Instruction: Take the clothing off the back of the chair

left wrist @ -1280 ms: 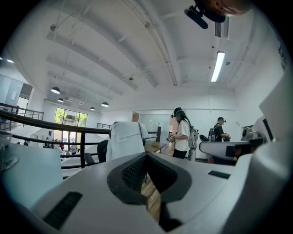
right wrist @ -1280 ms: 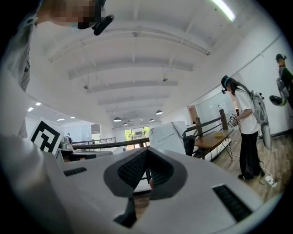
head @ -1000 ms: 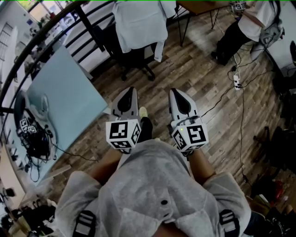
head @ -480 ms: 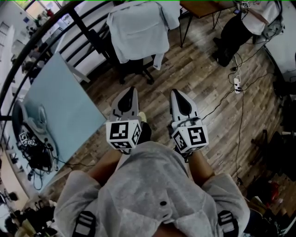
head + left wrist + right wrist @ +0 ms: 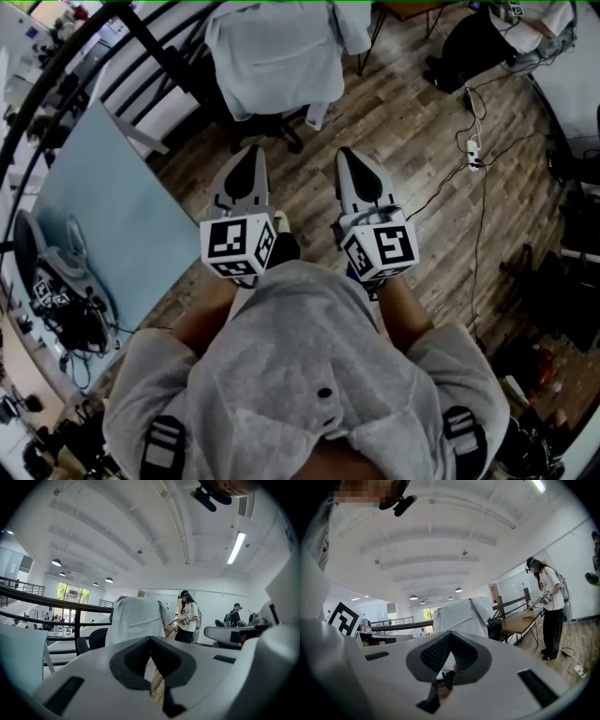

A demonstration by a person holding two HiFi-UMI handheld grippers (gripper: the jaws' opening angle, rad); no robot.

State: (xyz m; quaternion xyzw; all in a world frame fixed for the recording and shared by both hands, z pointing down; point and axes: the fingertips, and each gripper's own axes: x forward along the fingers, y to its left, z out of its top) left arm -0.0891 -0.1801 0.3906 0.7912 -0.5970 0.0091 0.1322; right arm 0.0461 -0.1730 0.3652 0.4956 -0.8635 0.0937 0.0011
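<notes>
White clothing [image 5: 277,52] drapes the chair [image 5: 258,122] back — left gripper [image 5: 249,159] and right gripper [image 5: 350,159] both closed, empty.

light: bright, ceiling strip lamp [image 5: 235,548] | edges: fisheye-bent, dark | blur: seemingly slight

The clothing [image 5: 277,56] over the chair [image 5: 272,129] is thin, pale cloth, matt and softly creased. The chair beneath it looks like black plastic. The floor [image 5: 412,131] is grainy wood plank with a dull sheen. The left tool [image 5: 251,152] and right tool [image 5: 345,153] have smooth, matt, light-grey plastic shells, each with 2 dark, finely ribbed pads [image 5: 136,658]. The railing [image 5: 80,605] looks like black painted metal. The surface [image 5: 112,216] is smooth and pale blue-green. The person's hoodie [image 5: 309,375] is grey, fleecy cloth.
</notes>
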